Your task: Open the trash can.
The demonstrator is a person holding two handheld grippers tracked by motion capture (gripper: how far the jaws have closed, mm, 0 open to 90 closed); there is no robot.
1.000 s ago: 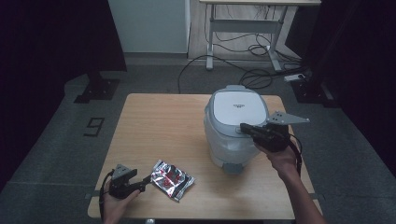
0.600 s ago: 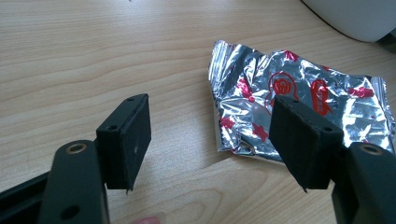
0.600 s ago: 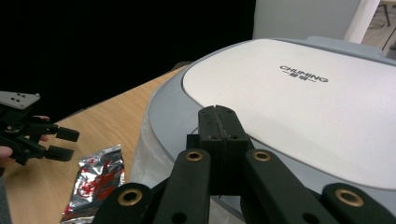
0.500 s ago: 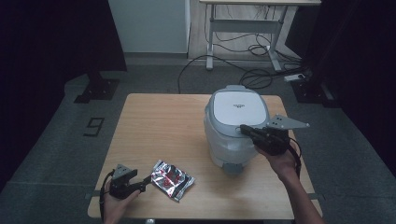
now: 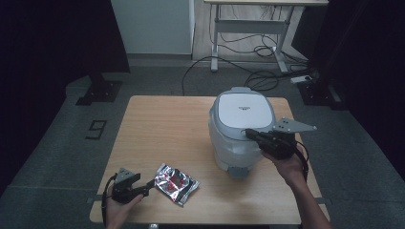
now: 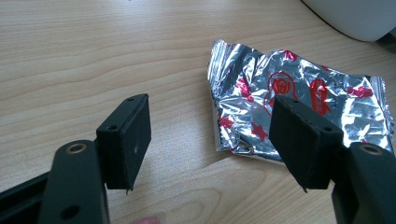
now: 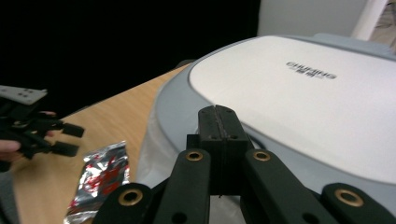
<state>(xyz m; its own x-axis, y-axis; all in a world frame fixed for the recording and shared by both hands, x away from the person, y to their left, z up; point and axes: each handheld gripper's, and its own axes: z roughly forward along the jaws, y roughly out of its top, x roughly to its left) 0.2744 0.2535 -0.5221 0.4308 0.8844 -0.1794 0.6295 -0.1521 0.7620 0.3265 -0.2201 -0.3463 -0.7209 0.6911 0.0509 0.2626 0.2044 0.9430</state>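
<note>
The right gripper (image 5: 248,133), jaws pressed together, probably prods the rice cooker (image 5: 241,125) lid open, while the left gripper (image 5: 152,182), jaws spread, aims at the foil packet (image 5: 176,183).

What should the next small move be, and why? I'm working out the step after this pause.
Probably ease the left gripper forward onto the foil packet: its fingers stand open just short of the packet's near edge. The right gripper, fingers pressed together, sits at the cooker lid.
</note>
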